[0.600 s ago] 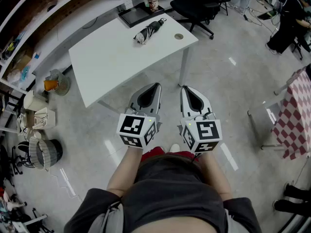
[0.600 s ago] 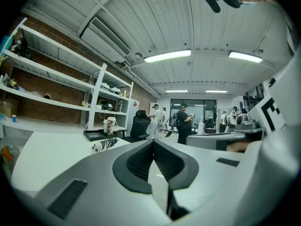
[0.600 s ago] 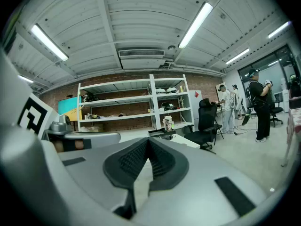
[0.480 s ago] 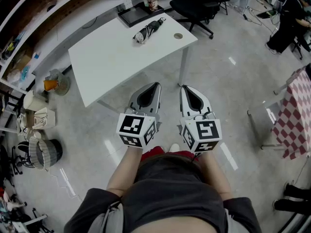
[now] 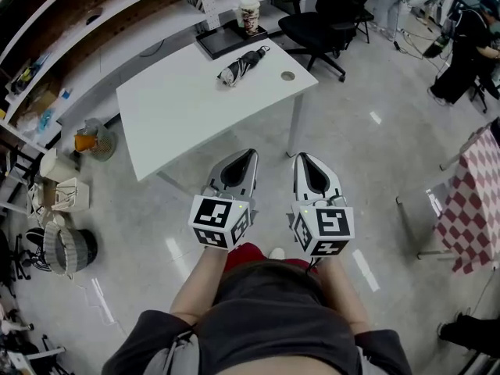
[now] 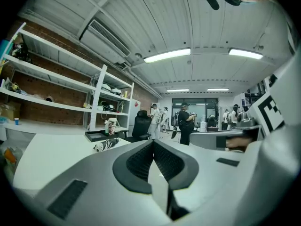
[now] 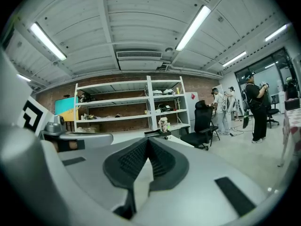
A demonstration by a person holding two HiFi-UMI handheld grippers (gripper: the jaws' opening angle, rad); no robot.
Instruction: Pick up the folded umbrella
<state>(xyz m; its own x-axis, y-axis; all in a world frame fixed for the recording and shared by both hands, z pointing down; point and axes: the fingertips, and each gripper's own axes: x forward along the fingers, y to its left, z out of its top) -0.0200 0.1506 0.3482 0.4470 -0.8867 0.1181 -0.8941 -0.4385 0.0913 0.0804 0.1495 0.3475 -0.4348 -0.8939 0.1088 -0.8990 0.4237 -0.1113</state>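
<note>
Closest in, the left hand-held gripper (image 5: pixel 250 155) and the right hand-held gripper (image 5: pixel 301 157) hung side by side above the floor (image 5: pixel 367 131). Each had its jaws pressed together with nothing between them. At 12 o'clock beyond them stood the white desk (image 5: pixel 180 108), well apart from both. The folded umbrella (image 5: pixel 242 64) lay near the desk's far edge, its details too small to make out. Just behind it sat a black tray (image 5: pixel 221 42) with a cup (image 5: pixel 250 12) standing on it. An office chair (image 5: pixel 324 14) stood at 1 o'clock.

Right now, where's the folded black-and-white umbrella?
Head view: the folded black-and-white umbrella lies on the white rectangular table, toward its far right corner, just this side of the flat black tray and left of the round cable hole.
</note>
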